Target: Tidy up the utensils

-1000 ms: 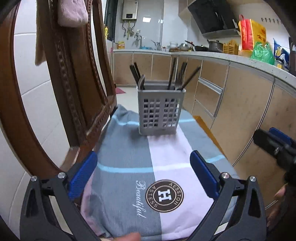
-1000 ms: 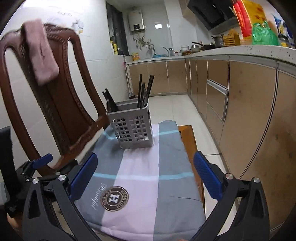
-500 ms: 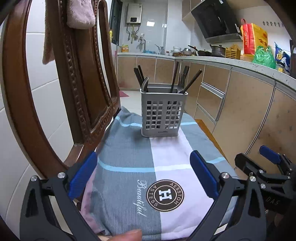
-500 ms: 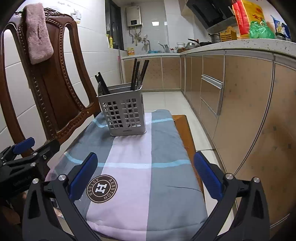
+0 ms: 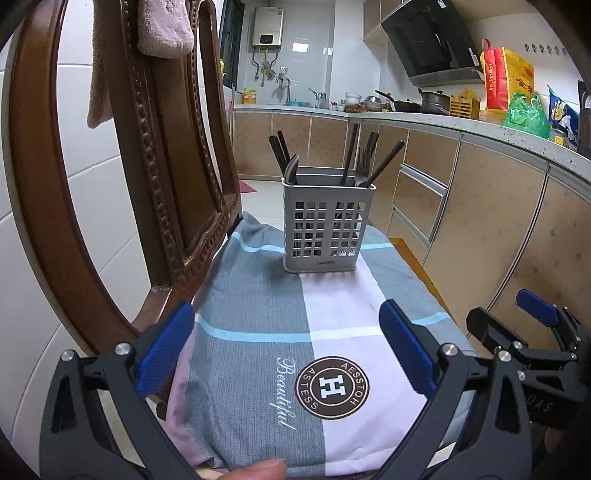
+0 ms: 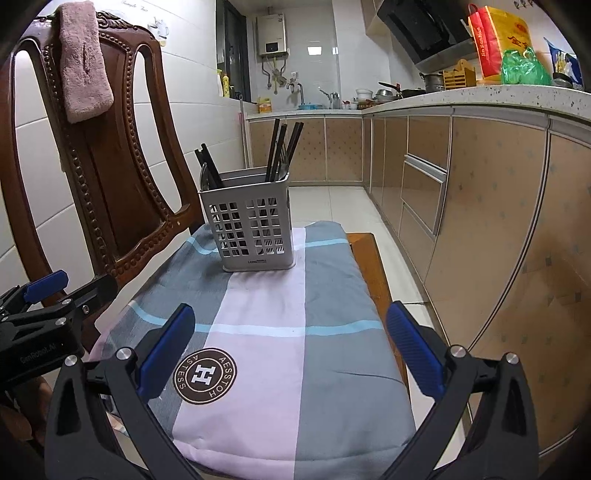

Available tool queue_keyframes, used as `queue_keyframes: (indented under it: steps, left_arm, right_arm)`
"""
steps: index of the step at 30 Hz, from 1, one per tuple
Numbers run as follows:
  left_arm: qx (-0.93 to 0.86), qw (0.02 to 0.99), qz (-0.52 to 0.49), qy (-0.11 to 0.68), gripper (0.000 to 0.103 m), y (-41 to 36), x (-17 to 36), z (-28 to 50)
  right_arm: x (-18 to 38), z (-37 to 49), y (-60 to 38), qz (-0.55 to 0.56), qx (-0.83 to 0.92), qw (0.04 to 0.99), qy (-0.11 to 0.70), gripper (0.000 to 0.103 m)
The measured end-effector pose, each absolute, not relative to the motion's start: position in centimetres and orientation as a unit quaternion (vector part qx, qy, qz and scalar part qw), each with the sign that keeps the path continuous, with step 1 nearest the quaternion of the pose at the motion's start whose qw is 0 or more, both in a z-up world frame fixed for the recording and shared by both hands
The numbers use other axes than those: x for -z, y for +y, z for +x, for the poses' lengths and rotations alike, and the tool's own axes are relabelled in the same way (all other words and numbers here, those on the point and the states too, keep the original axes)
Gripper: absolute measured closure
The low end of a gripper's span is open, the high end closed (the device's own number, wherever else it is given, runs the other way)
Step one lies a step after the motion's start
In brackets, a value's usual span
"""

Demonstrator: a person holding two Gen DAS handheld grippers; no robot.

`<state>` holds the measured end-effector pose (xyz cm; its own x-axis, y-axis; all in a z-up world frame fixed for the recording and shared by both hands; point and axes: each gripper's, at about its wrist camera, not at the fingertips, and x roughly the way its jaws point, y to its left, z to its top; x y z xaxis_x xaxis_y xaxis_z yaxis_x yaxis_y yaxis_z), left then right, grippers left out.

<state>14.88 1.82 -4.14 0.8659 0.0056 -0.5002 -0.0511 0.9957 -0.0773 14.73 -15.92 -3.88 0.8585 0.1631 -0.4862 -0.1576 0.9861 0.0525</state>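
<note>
Utensils [image 5: 354,158] stand handle-up in a grey slotted caddy [image 5: 327,225], straight ahead of both tools and well beyond their tips, at the far end of a striped folded cloth [image 5: 258,295]. The cloth covers the seat of a carved wooden chair [image 5: 159,155] whose back rises to the left of the left gripper [image 5: 284,343]; a pink towel [image 5: 162,29] hangs over its top rail. The left gripper's jaws are spread wide and hold nothing, hovering over the near edge of the cloth beside the round logo patch [image 5: 331,387]. Further right, the right gripper [image 6: 291,347] sits alongside, its jaws likewise spread and empty, pointing at the caddy from slightly to the right. Inside the caddy, dark chopsticks lean in the left compartment, while more chopsticks and what looks like a fork share the right one. Everything appears already stowed, so both tools being held back, apart and empty probably marks either a finished sort or a pause before reaching in. At far right runs the kitchen counter [image 6: 480,99].
</note>
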Motion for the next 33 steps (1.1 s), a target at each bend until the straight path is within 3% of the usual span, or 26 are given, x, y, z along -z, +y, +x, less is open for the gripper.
queue_keyframes:
  steps: [33]
  left_arm:
    - [-0.007,0.966,-0.045,0.253,0.004,1.91,3.58,14.58]
  right_arm:
    - [3.79,14.54,-15.91,0.001,-0.083,0.965,0.249,0.002]
